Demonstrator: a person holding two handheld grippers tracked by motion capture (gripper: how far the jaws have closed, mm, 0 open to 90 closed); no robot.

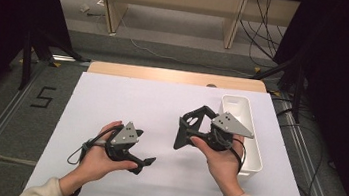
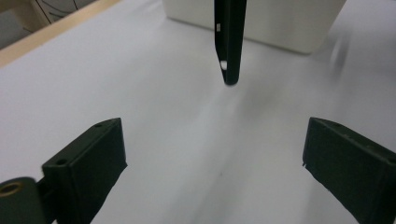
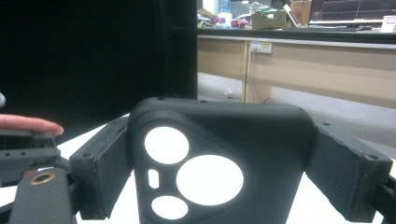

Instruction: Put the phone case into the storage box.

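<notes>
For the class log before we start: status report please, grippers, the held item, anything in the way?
Right gripper shut on black phone case, held above the table. Left gripper open, empty, low over white board. White bin right of the case; nothing between the grippers.

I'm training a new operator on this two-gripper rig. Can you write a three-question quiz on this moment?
1. True or false: the right gripper grips a black phone case between its jaws.
2. How do the left gripper's jaws stand?
A. Shut on the case
B. Apart, with nothing between them
C. Shut on the bin's rim
3. Fill in: the white bin stands at the mat's ____ edge in the high view.

Key
1. True: both jaws press on the case's sides.
2. B.
3. Right.
</notes>
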